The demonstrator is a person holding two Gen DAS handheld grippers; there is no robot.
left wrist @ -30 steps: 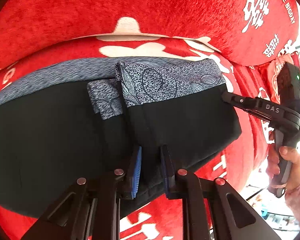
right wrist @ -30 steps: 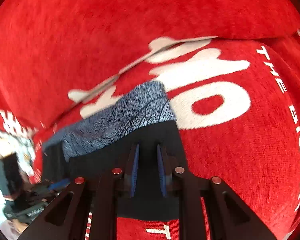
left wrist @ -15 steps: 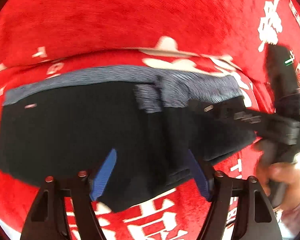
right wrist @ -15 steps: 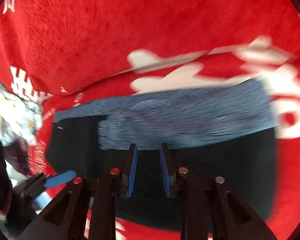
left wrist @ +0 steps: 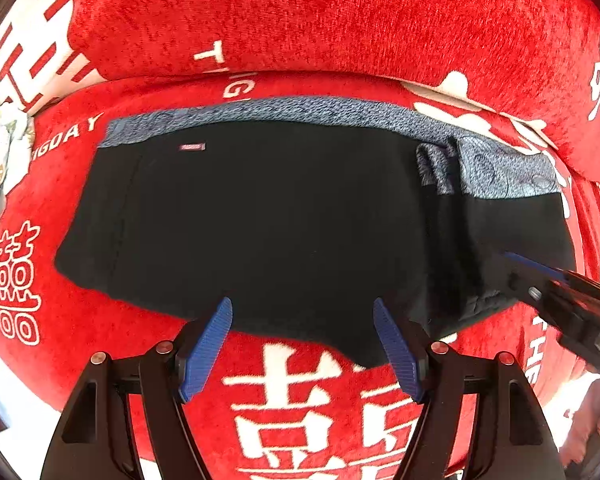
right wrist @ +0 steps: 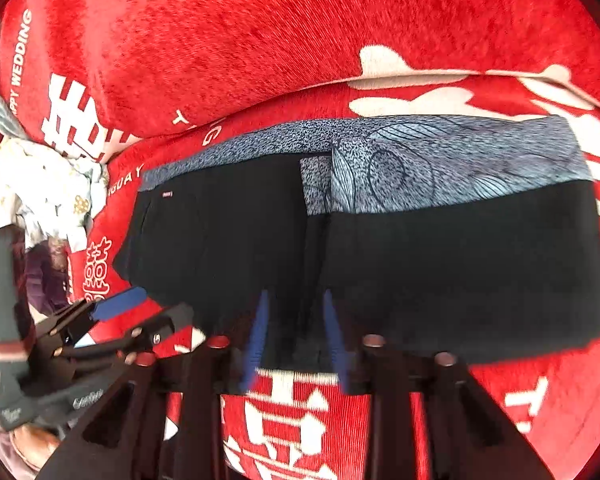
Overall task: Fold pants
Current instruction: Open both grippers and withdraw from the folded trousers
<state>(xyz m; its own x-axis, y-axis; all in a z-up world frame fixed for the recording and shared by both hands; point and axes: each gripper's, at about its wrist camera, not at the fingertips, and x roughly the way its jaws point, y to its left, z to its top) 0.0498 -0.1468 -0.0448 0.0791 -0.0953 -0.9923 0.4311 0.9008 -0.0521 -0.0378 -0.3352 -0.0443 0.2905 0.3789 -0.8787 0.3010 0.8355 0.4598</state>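
Black pants [left wrist: 268,224] with a grey patterned waistband [right wrist: 460,168] lie flat on the red printed sofa cover [left wrist: 300,8], one end folded over onto the rest. Left gripper [left wrist: 302,340] stands spread wide at the near edge of the pants, holding nothing. Right gripper [right wrist: 296,336] has its jaws a narrow gap apart over the near edge of the pants; motion blur leaves it unclear whether cloth is pinched

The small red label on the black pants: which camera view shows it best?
The left wrist view: the red label is larger and near the pants' patterned waistband. In the right wrist view it is tiny, far left.
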